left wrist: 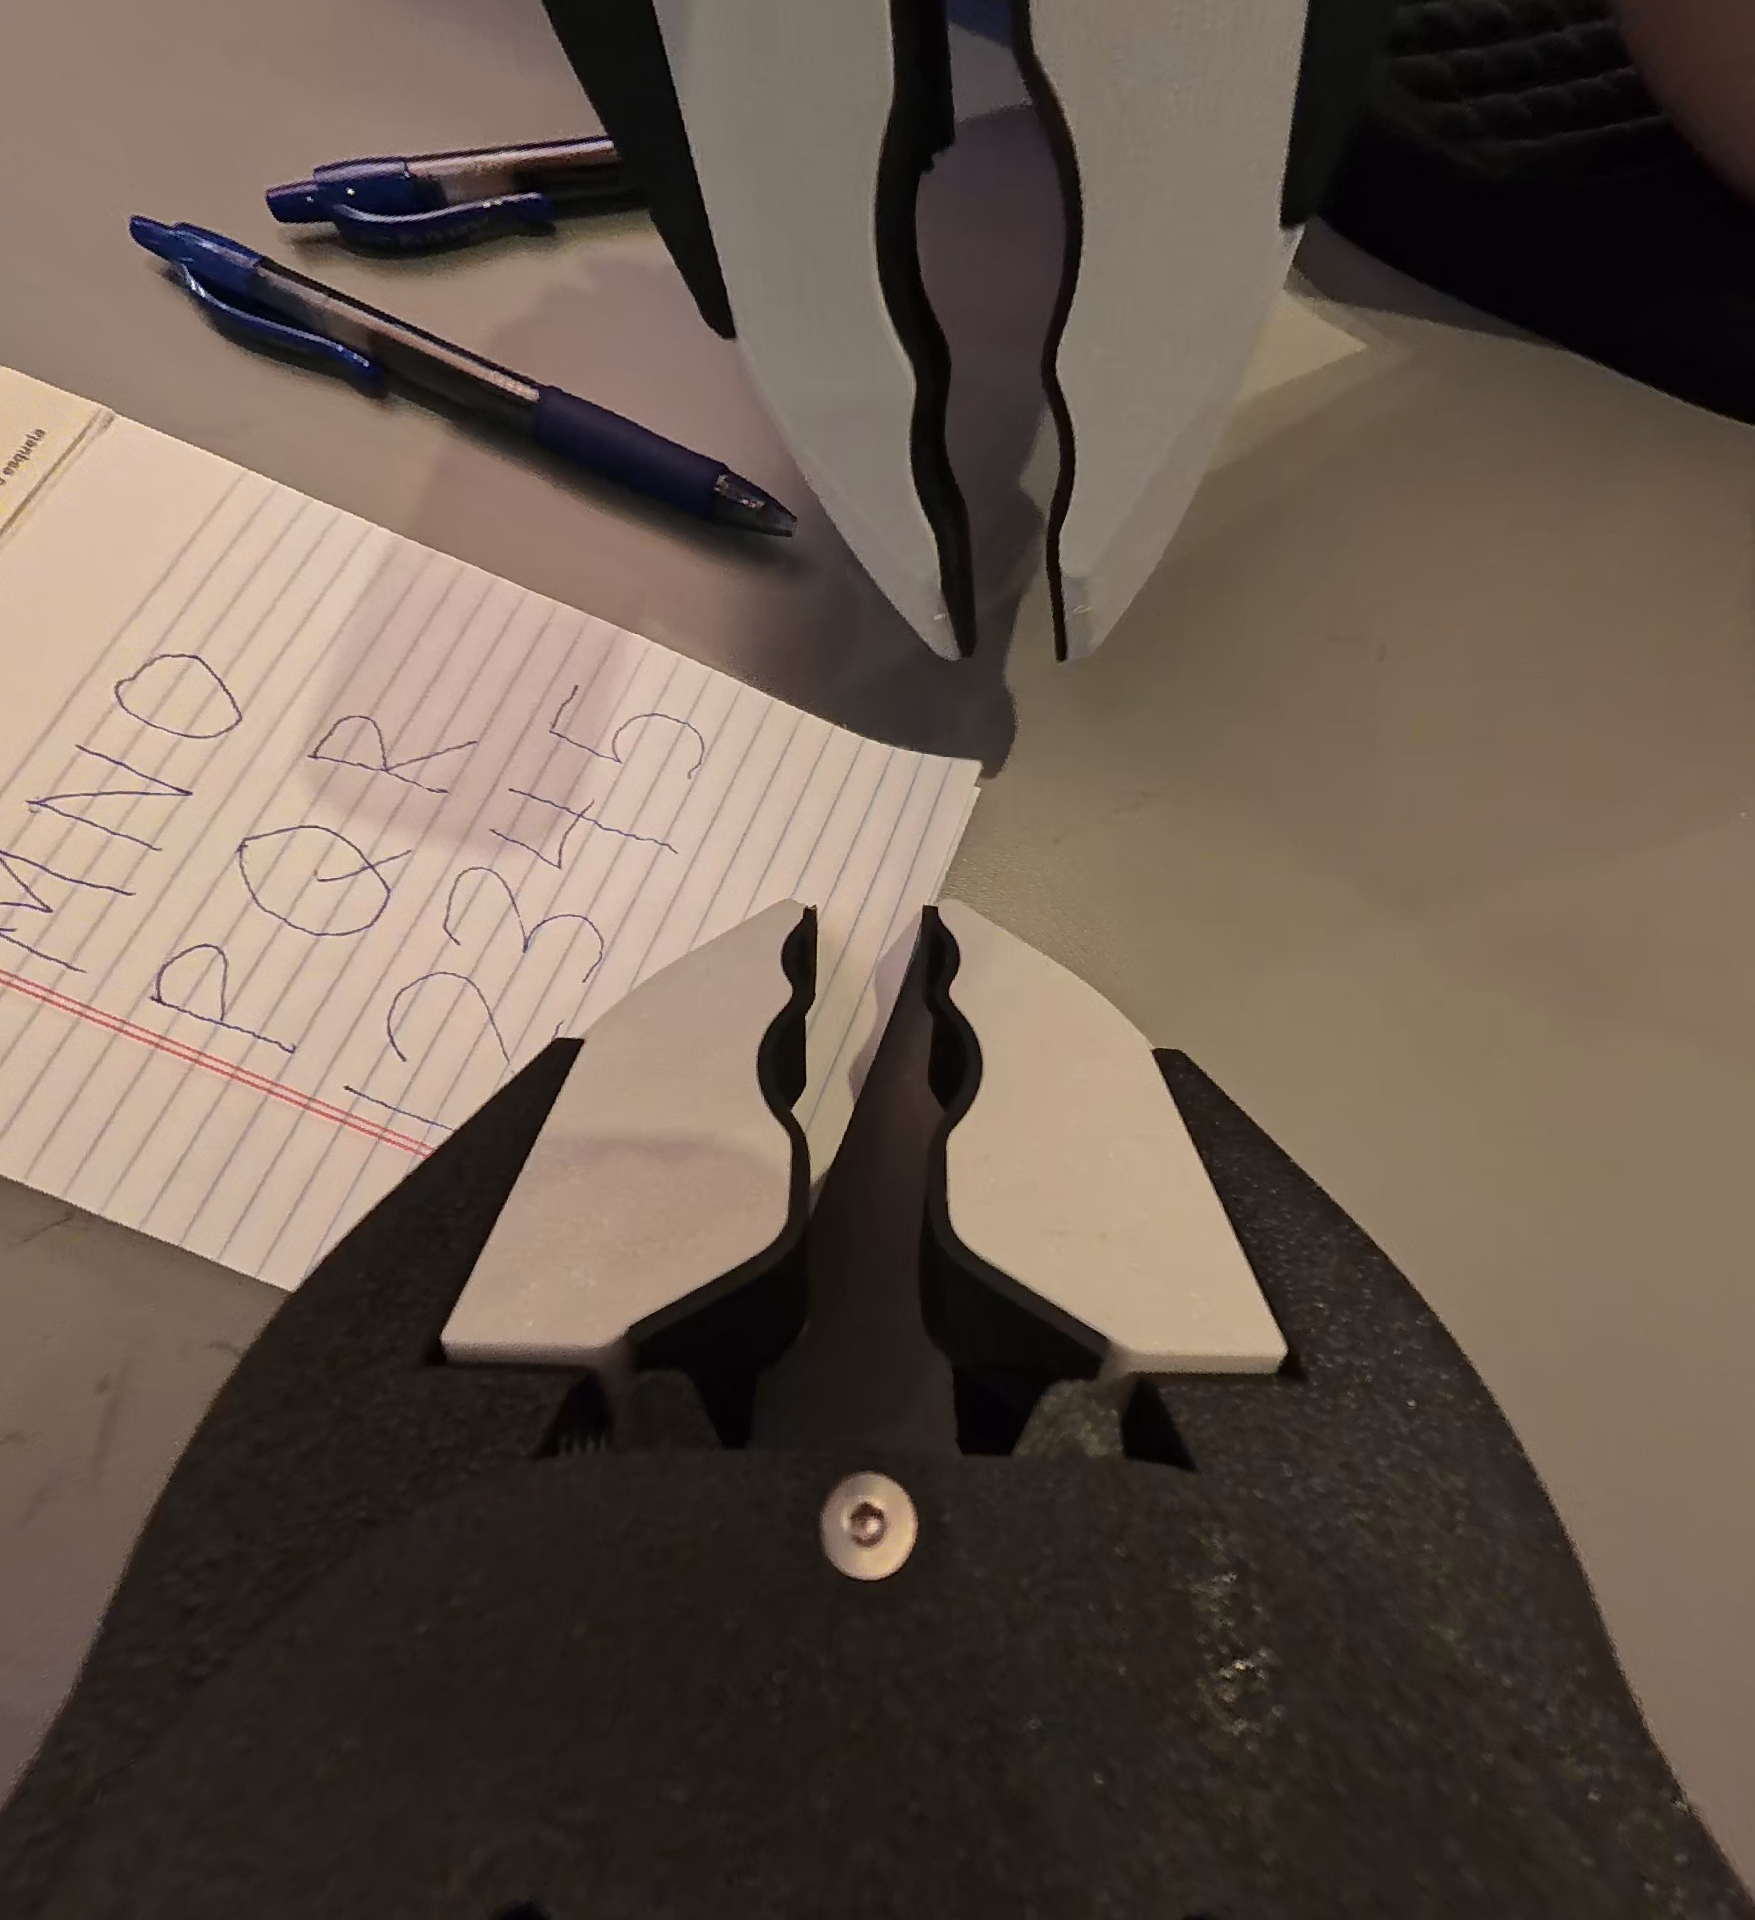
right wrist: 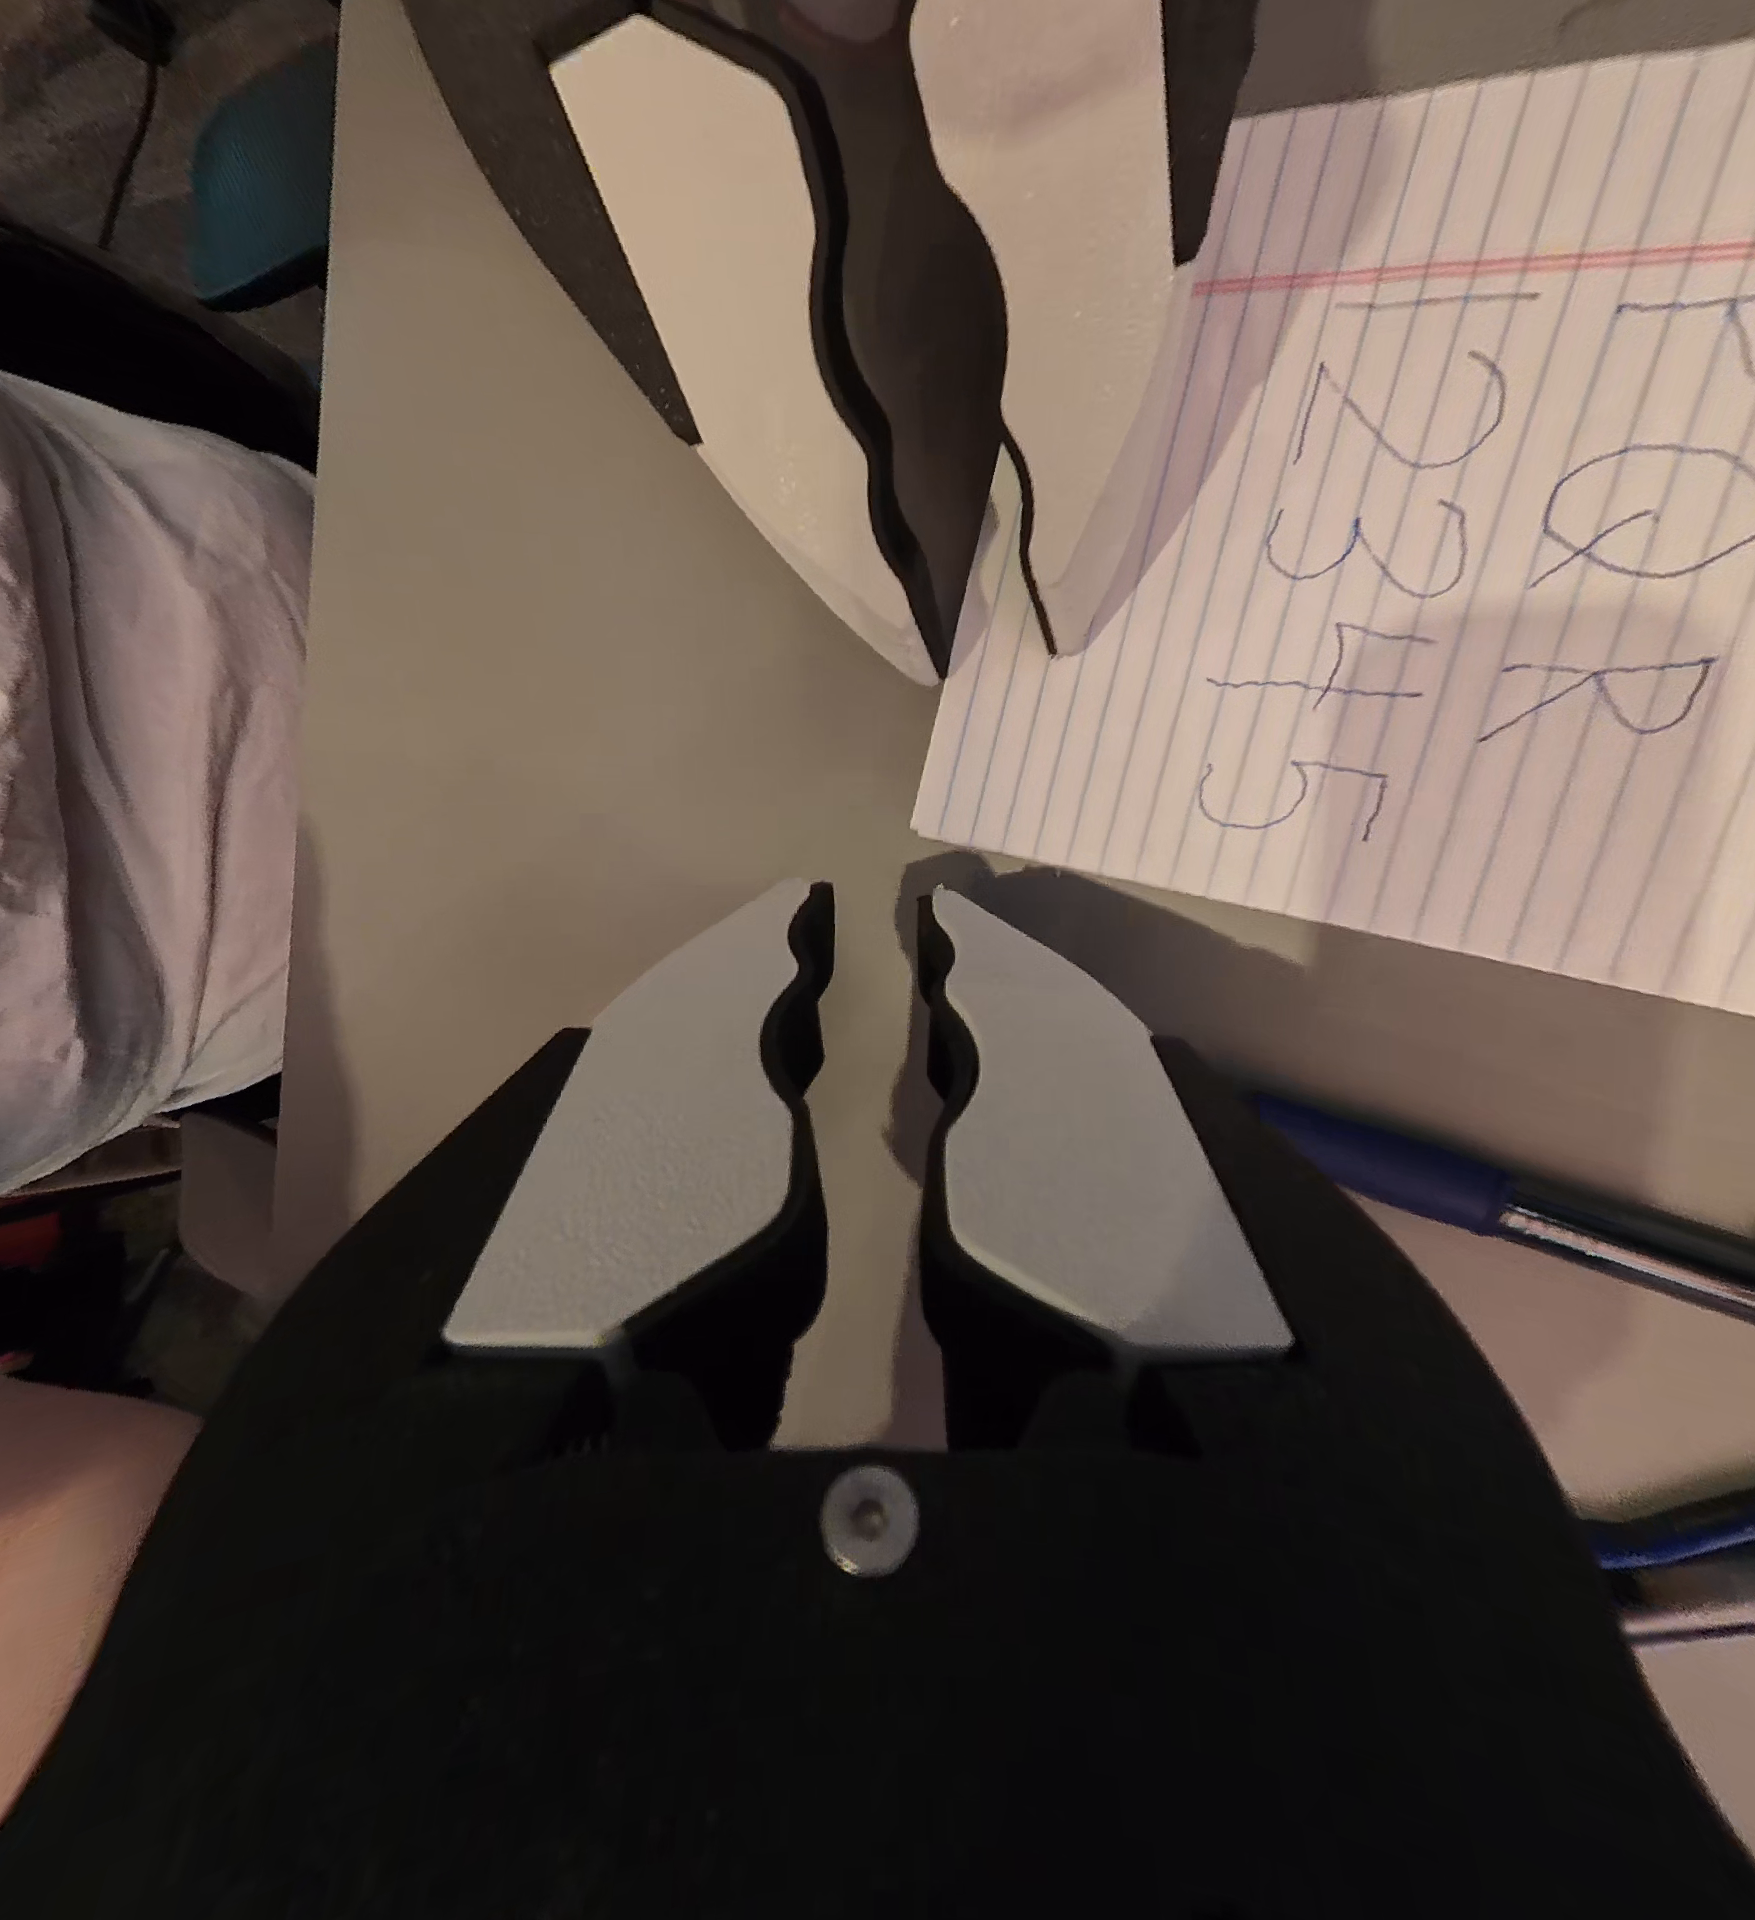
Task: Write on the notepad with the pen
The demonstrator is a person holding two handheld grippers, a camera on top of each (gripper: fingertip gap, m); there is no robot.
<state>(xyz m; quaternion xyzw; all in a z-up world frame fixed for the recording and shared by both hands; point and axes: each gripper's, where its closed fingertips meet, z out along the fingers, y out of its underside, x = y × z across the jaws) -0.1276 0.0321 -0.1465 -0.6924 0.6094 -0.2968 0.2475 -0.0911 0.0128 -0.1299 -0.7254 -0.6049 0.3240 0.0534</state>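
A white lined notepad with blue handwriting lies on the grey table, left of both grippers; it also shows in the right wrist view. A blue pen lies on the table beyond the pad, and also shows in the right wrist view. My left gripper is over the pad's right corner, its jaws a narrow gap apart and empty. My right gripper faces it tip to tip just off that corner, also narrowly apart and empty. Each shows in the other's view: right gripper, left gripper.
A second blue pen lies farther back, partly behind the right gripper. A black textured object sits at the far right. The table edge runs along the left, with pale crumpled fabric beyond it. The tips of one gripper are about 5 cm away from the tips of the other.
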